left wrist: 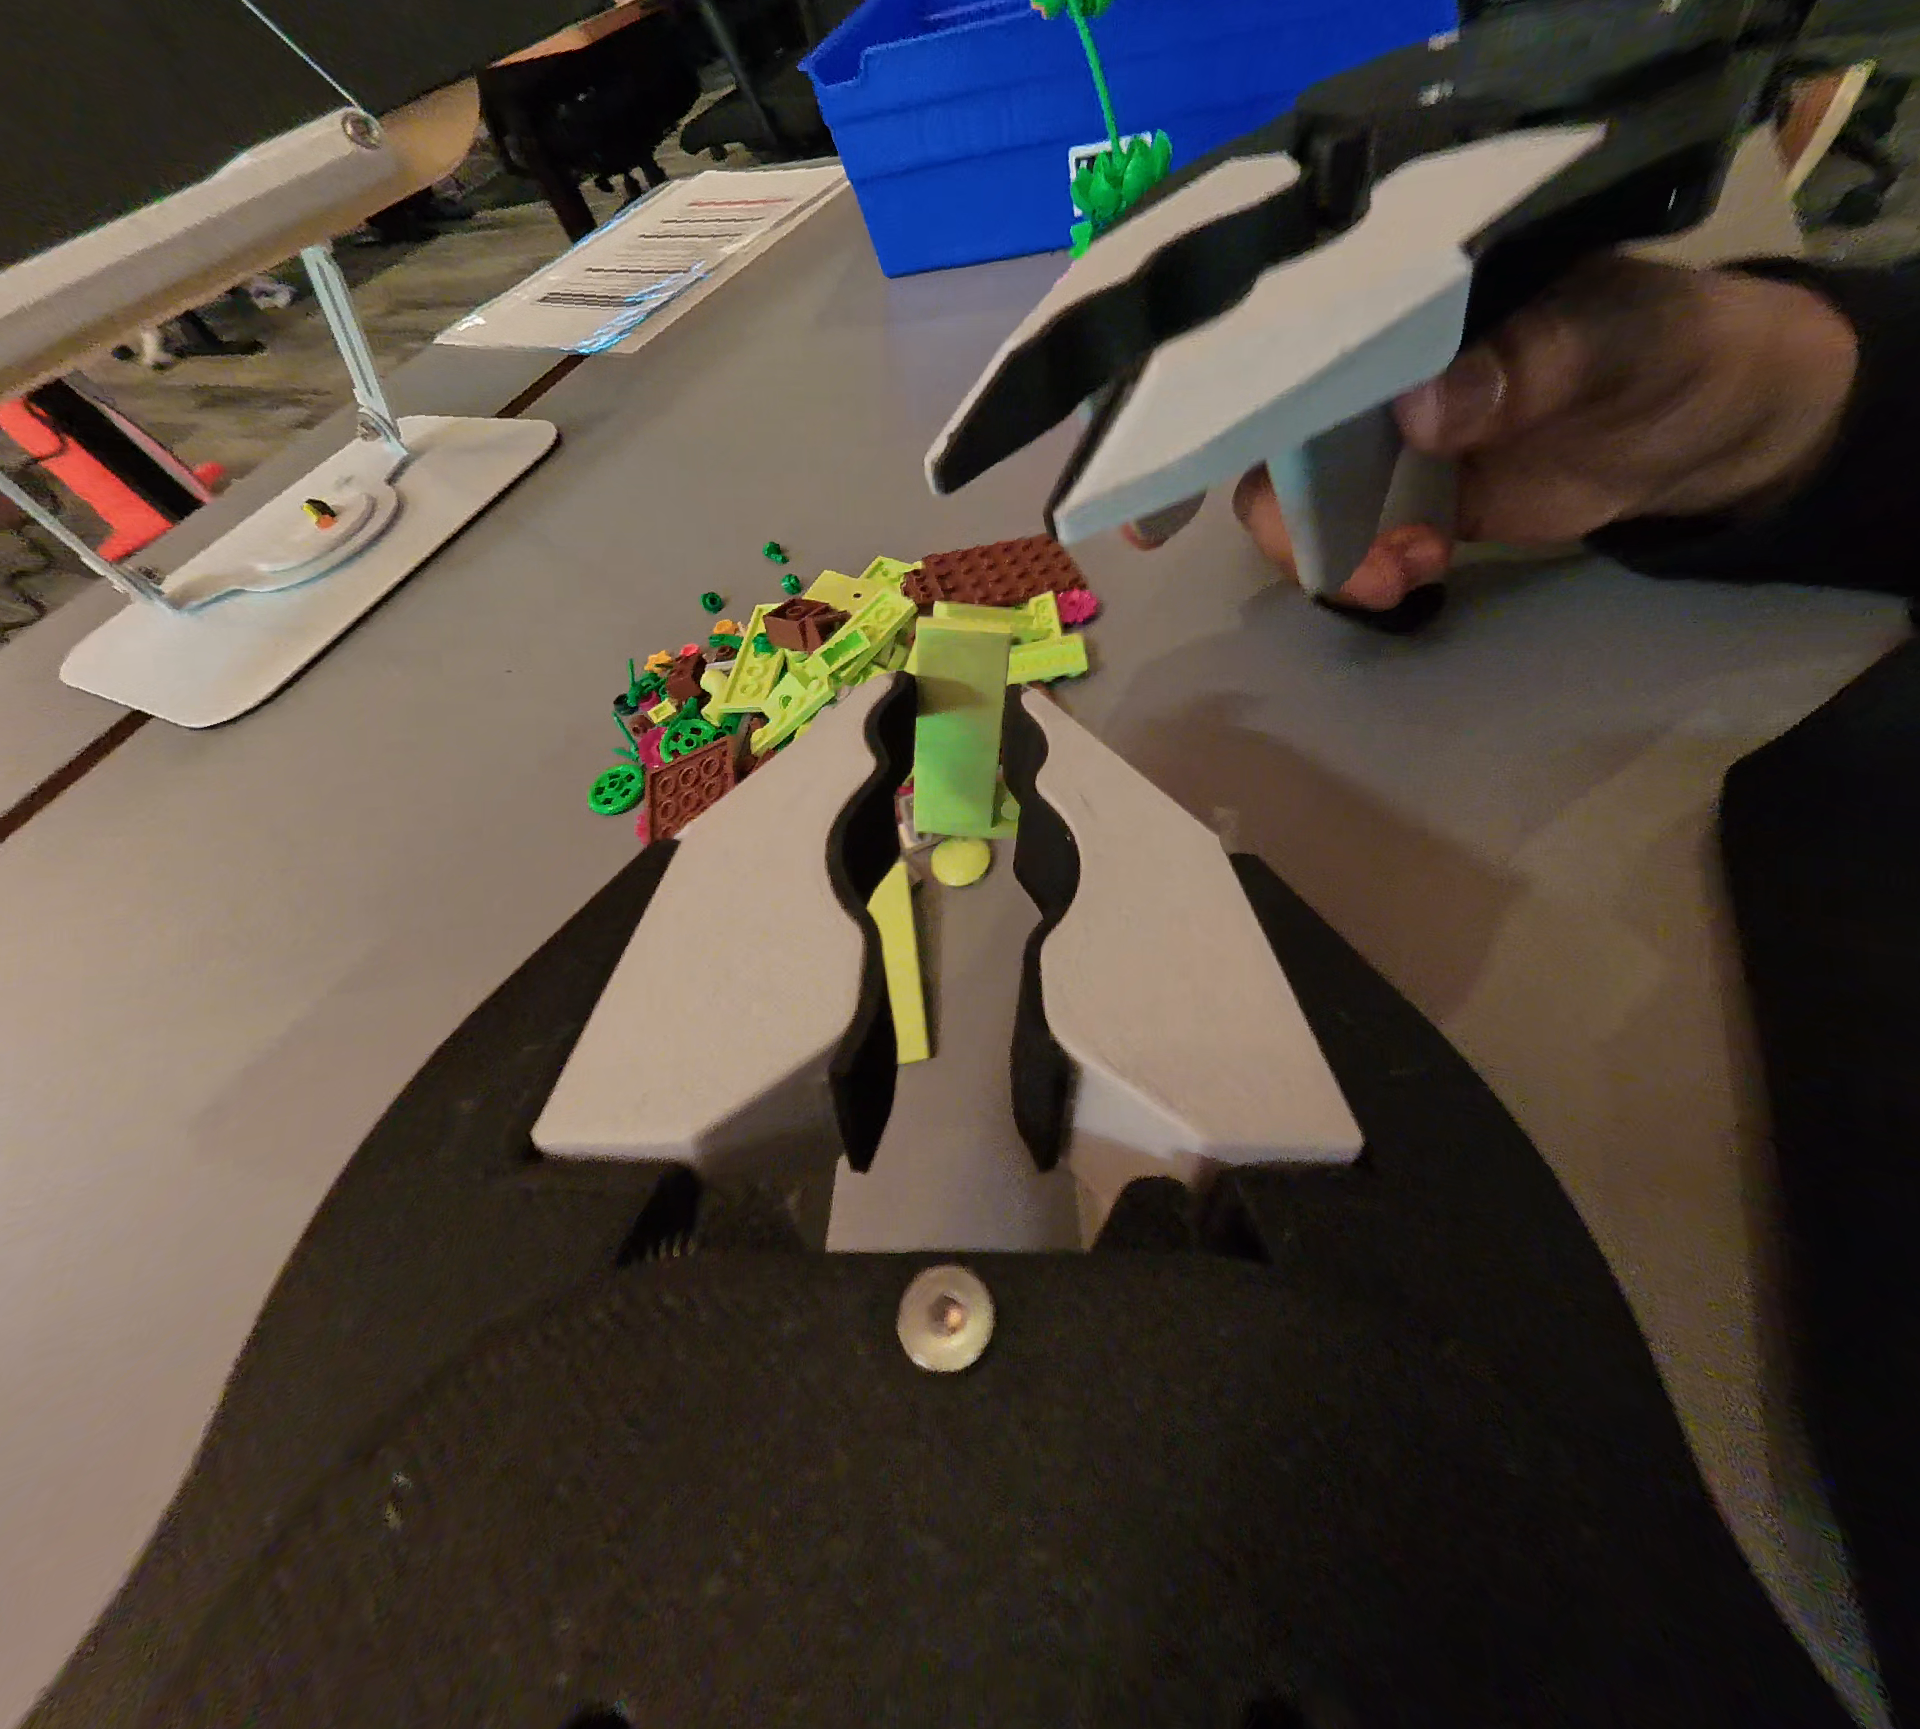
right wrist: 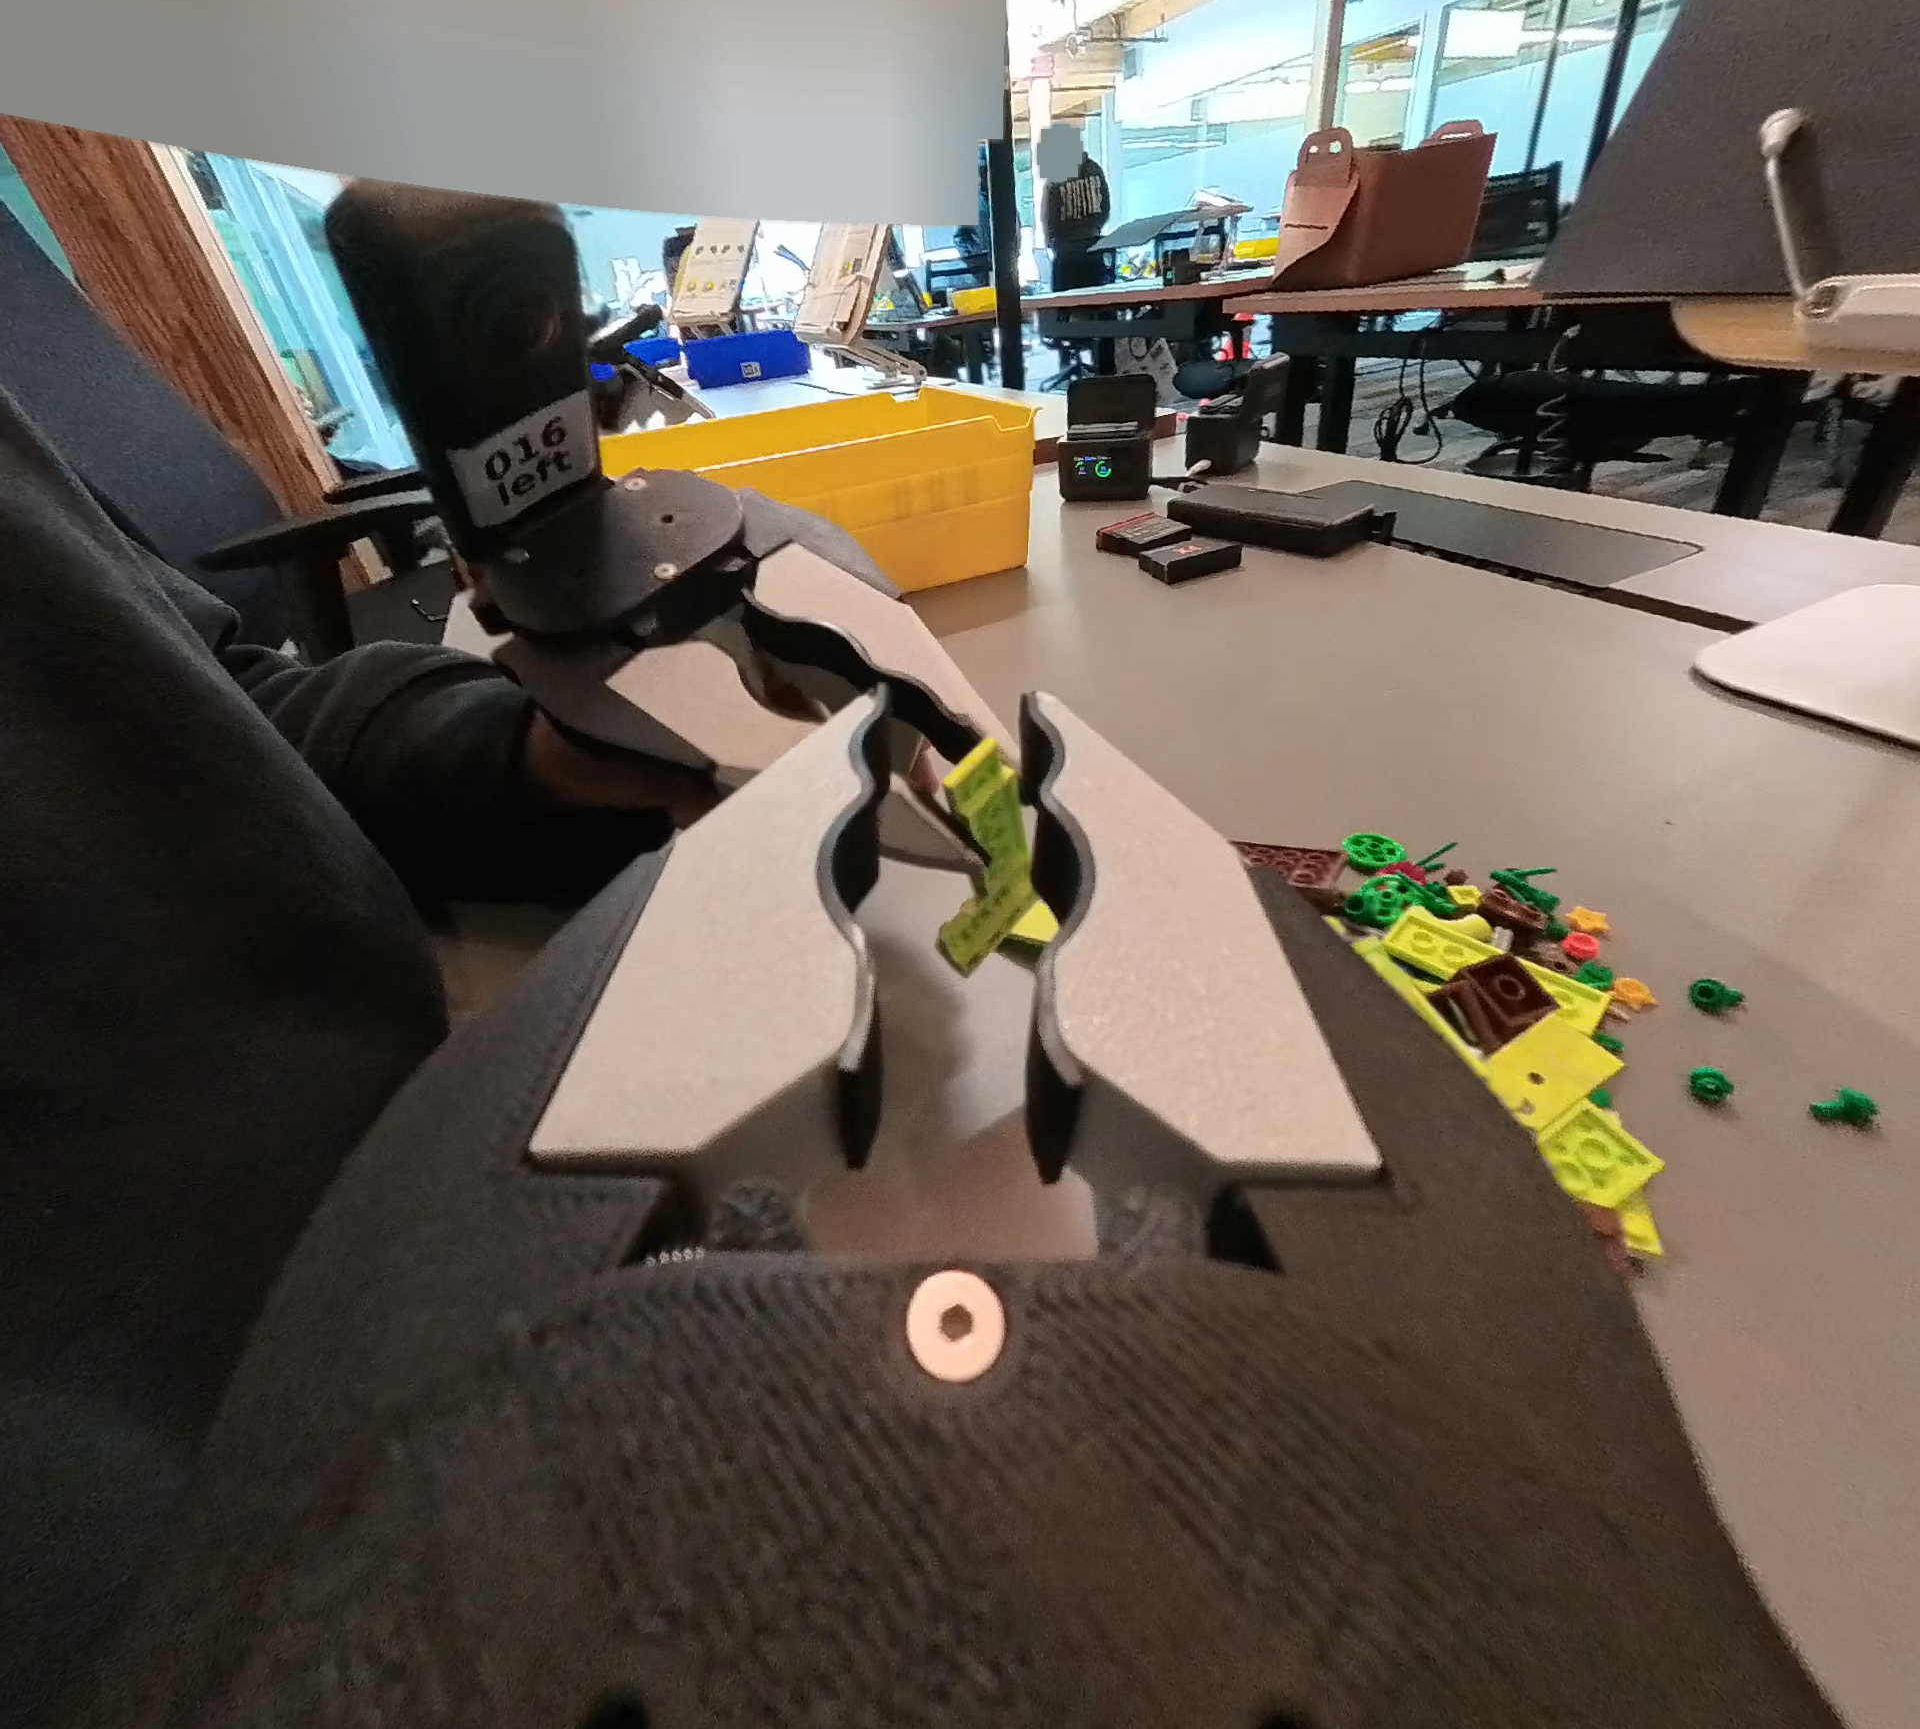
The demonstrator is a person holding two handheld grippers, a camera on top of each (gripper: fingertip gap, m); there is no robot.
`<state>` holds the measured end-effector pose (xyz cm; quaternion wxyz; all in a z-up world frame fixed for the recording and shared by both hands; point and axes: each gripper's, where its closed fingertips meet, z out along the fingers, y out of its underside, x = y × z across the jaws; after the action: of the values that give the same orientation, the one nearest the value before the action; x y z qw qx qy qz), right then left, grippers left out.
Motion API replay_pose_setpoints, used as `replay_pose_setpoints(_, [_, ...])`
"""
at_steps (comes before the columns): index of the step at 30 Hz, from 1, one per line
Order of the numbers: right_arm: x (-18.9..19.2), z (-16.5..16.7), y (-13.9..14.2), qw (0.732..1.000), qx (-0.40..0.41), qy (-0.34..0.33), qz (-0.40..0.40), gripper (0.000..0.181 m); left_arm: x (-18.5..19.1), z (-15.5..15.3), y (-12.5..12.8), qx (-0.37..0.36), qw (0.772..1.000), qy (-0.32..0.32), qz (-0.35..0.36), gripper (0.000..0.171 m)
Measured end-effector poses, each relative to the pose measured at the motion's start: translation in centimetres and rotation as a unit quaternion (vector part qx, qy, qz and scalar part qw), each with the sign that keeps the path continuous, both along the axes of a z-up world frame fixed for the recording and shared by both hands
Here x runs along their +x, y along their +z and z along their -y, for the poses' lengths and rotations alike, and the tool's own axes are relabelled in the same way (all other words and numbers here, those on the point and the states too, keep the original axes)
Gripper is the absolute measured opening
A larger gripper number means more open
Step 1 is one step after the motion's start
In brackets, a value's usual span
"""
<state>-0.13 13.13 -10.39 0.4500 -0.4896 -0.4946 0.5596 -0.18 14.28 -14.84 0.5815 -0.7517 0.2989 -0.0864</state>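
Open-plan office, grey worktop [left wrist: 312,900]; I go by view.

Left wrist view: my left gripper [left wrist: 956,713] pinches a lime plate assembly [left wrist: 961,744] between its fingertips, jaws nearly together on its faces. I judge it light, stiff, smooth plastic, held by press-fit only, so it may slip or come apart under a hard squeeze; the flat broad faces are the sound place to hold. Below lies the brick pile [left wrist: 831,671], lime, brown and green pieces, about mid-worktop. A blue bin [left wrist: 987,152] stands at the far edge with a green plant model [left wrist: 1101,121] before it. A lamp base [left wrist: 312,567] sits toward the left edge. The right gripper [left wrist: 997,484] hangs above the pile's far side, tilted down, a hand [left wrist: 1621,422] on its handle.

Right wrist view: my right gripper [right wrist: 951,723] has jaws spread, nothing between them that I can confirm touching. Beyond its tips the left gripper [right wrist: 935,744] holds the assembly [right wrist: 992,858] up, clear of the worktop. The pile [right wrist: 1496,983] lies to the right. A yellow bin [right wrist: 883,474] sits at the far edge.
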Motion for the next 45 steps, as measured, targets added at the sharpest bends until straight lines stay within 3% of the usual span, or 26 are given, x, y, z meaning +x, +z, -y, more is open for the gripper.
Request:
replay_pose_setpoints(5, [0.0, 0.0, -0.4, 1.000, -0.021, 0.016, 0.014, 0.015, -0.9, -0.4, -0.9, 0.023, 0.995, 0.033, -0.091, 0.013])
replay_pose_setpoints(8, [-0.6, 0.1, -1.6, 0.998, 0.002, 0.007, 0.056, 0.020, -0.8, -0.5, -0.6, 0.054, 0.988, 0.054, -0.135, 0.013])
replay_pose_setpoints(10, [-0.9, 0.1, -2.2, 0.997, 0.018, -0.003, 0.076, 0.021, -0.5, -0.4, -0.4, 0.066, 0.985, 0.058, -0.147, 0.013])
replay_pose_setpoints(14, [-0.7, -0.4, -3.1, 0.992, 0.062, -0.027, 0.105, 0.002, -0.1, -0.4, -0.2, 0.076, 0.986, 0.053, -0.141, 0.013])
replay_pose_setpoints(16, [-0.5, -0.8, -3.4, 0.989, 0.086, -0.033, 0.114, 0.001, 0.5, 0.1, -0.1, 0.083, 0.990, 0.018, -0.117, 0.019])
replay_pose_setpoints(20, [0.4, 0.4, -2.6, 0.991, 0.094, 0.026, 0.093, 0.001, 0.7, 1.1, 1.3, 0.054, 0.997, -0.046, 0.008, 0.051])
replay_pose_setpoints(23, [1.4, 2.3, -2.6, 0.984, 0.124, 0.096, 0.079, 0.001, 1.0, 2.7, 1.8, -0.007, 0.986, -0.128, 0.103, 0.053])
replay_pose_setpoints(26, [2.7, 4.2, -3.4, 0.968, 0.184, 0.154, 0.073, 0.001, 1.9, 4.8, 1.6, -0.078, 0.959, -0.215, 0.168, 0.050])
replay_pose_setpoints(29, [3.6, 6.0, -3.2, 0.954, 0.219, 0.199, 0.040, 0.001, 3.5, 7.4, 2.2, -0.185, 0.888, -0.320, 0.273, 0.061])
replay_pose_setpoints(32, [4.5, 7.5, -3.0, 0.941, 0.236, 0.243, 0.021, 0.001, 4.0, 8.7, 2.7, -0.254, 0.823, -0.379, 0.339, 0.053])
replay_pose_setpoints(37, [5.8, 9.6, -2.4, 0.923, 0.197, 0.329, 0.009, 0.001, 4.9, 9.3, 2.1, -0.313, 0.783, -0.405, 0.354, 0.050])
replay_pose_setpoints(40, [6.1, 10.1, -2.1, 0.916, 0.193, 0.351, 0.001, 0.001, 5.7, 10.4, 1.8, -0.338, 0.764, -0.432, 0.341, 0.039])
replay_pose_setpoints(45, [6.0, 10.2, -2.5, 0.912, 0.192, 0.361, 0.002, 0.001, 6.3, 11.4, 1.4, -0.346, 0.762, -0.449, 0.314, 0.019])
